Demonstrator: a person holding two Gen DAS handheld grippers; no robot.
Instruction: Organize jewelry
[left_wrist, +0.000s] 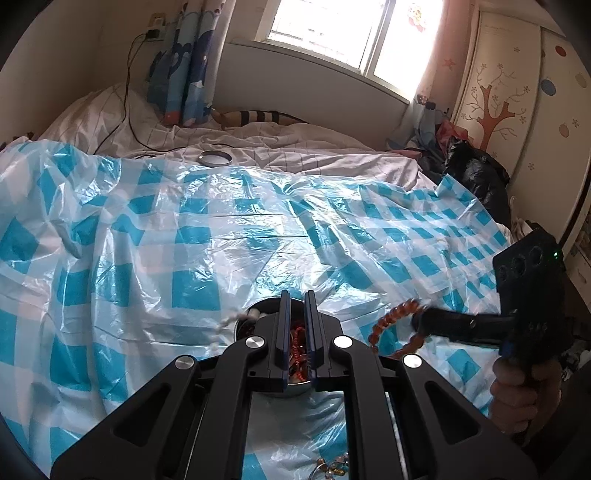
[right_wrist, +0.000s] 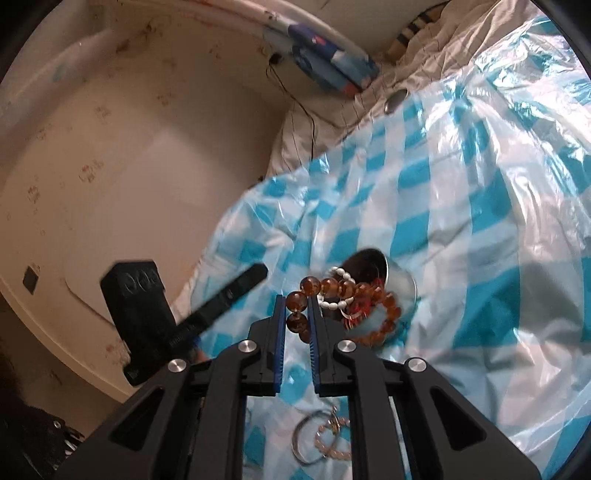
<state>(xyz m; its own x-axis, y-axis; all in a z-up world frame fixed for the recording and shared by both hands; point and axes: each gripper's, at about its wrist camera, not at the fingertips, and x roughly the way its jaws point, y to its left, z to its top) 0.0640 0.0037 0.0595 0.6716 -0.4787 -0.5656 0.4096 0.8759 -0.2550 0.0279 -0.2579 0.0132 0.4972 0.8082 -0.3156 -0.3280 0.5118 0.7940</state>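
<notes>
Nearest the right wrist camera, the right gripper (right_wrist: 297, 314) clamps a bracelet of large round amber beads (right_wrist: 297, 301) between its blue-padded fingers (right_wrist: 281, 332); the loose part of the strand trails off to the right toward a small round metal tin (right_wrist: 400, 282). That tin sits tilted on a crinkled blue-and-white checked plastic sheet (right_wrist: 480, 221), its mouth turned toward the gripper, with a white pearl-like bead strand (right_wrist: 341, 275) draped over its rim and a tangle of red and orange bead cords (right_wrist: 360, 308) spilling from it. Below the gripper, on the sheet — partly hidden by the gripper frame — lie a thin silver bangle (right_wrist: 301, 439) and a small pale pink bead bracelet (right_wrist: 332, 441). From the left wrist view, the left gripper (left_wrist: 297, 325) hovers directly above the same tin (left_wrist: 258, 314), its jaws narrowly parted with nothing between them; red beads show through the gap. The amber bracelet (left_wrist: 395, 321) hangs in the air right of the tin, blurred. A round metal lid (left_wrist: 215, 158) rests on the white striped bedsheet (left_wrist: 295, 147), well apart from the tin.
</notes>
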